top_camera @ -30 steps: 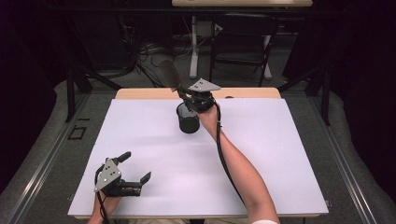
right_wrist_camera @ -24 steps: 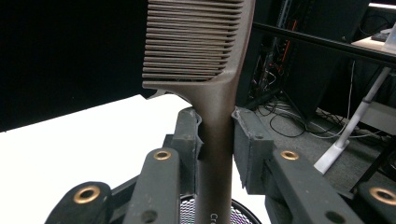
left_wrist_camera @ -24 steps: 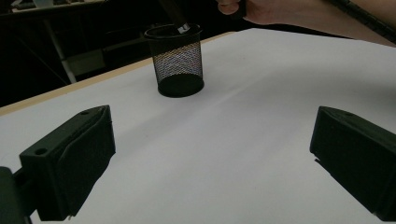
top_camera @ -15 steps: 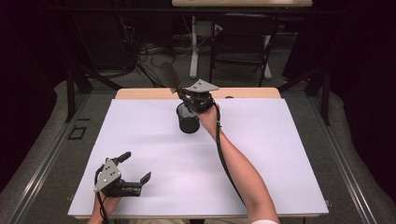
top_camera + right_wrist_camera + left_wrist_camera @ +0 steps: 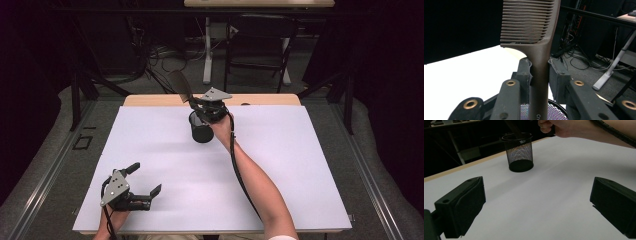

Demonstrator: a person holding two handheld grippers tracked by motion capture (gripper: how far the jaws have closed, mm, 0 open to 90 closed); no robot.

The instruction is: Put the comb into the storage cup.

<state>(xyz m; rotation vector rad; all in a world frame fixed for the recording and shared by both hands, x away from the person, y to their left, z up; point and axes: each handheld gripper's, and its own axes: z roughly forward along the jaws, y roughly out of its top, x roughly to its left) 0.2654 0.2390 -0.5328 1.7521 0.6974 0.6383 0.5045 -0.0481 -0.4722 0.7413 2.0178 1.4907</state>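
Observation:
A brown comb (image 5: 534,37) stands upright between the jaws of my right gripper (image 5: 539,72), which is shut on its handle. In the high view the right gripper (image 5: 196,102) hovers over a black mesh cup (image 5: 201,128) at the far middle of the white table, and the comb (image 5: 180,86) sticks up and back from the cup's rim. The mesh cup (image 5: 520,152) also stands ahead in the left gripper view. My left gripper (image 5: 145,180) rests near the table's front left corner, open, with nothing between its fingers (image 5: 464,205).
The white table top (image 5: 280,165) has a wooden strip along its far edge (image 5: 150,100). Beyond it are dark floor, cables and a desk leg (image 5: 207,55). The person's right forearm (image 5: 255,185) stretches across the table's middle.

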